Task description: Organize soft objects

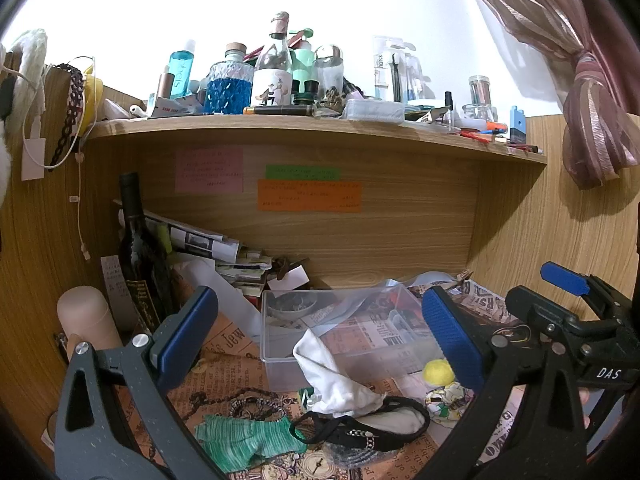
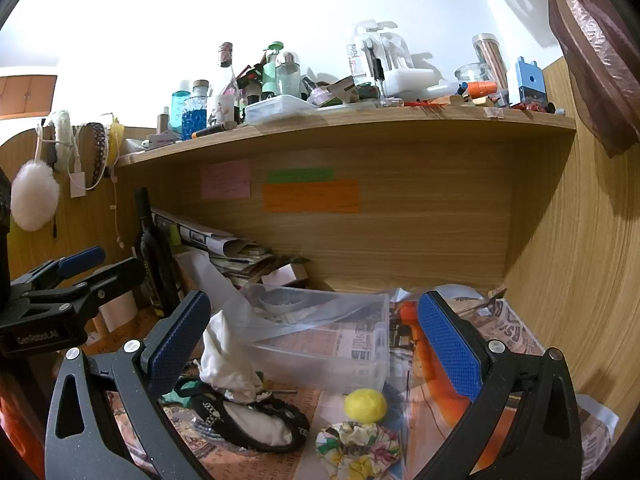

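A clear plastic box (image 1: 340,336) stands on the newspaper-covered desk, also in the right wrist view (image 2: 320,340). A white cloth (image 1: 332,380) drapes over its front corner (image 2: 224,356). In front lie a green knit sock (image 1: 248,436), a black beaded pouch (image 1: 360,428) (image 2: 248,420), a yellow pompom (image 1: 438,372) (image 2: 366,406) and a floral scrunchie (image 1: 444,400) (image 2: 356,444). My left gripper (image 1: 316,332) is open and empty above them. My right gripper (image 2: 316,340) is open and empty, and shows at the right in the left wrist view (image 1: 560,320).
A wooden shelf (image 1: 312,132) above is crowded with bottles and jars. A dark wine bottle (image 1: 138,248) and stacked papers (image 1: 224,256) stand at the back left. A beige cylinder (image 1: 86,320) stands at the left. A curtain (image 1: 592,120) hangs at the right.
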{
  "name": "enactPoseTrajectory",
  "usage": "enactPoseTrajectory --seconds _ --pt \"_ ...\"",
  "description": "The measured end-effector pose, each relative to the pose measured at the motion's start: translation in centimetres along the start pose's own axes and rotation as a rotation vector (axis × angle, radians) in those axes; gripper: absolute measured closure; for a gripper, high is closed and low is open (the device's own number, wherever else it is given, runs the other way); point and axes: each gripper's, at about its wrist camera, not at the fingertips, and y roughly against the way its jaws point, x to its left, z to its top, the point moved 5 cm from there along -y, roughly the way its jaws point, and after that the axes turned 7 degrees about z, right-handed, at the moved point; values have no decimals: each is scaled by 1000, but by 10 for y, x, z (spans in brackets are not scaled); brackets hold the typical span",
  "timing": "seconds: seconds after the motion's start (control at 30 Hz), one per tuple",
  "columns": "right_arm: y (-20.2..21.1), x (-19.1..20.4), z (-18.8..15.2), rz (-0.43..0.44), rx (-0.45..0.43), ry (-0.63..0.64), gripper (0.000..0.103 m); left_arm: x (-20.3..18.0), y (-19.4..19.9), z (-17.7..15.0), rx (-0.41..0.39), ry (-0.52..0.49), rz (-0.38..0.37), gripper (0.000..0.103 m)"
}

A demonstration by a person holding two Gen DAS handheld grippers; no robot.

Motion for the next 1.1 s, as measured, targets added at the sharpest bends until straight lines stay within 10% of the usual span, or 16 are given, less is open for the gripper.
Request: enactPoseTrajectory --seconds 1.1 --pt "1 -1 1 5 -3 -2 0 -1 1 0 -7 -3 -3 0"
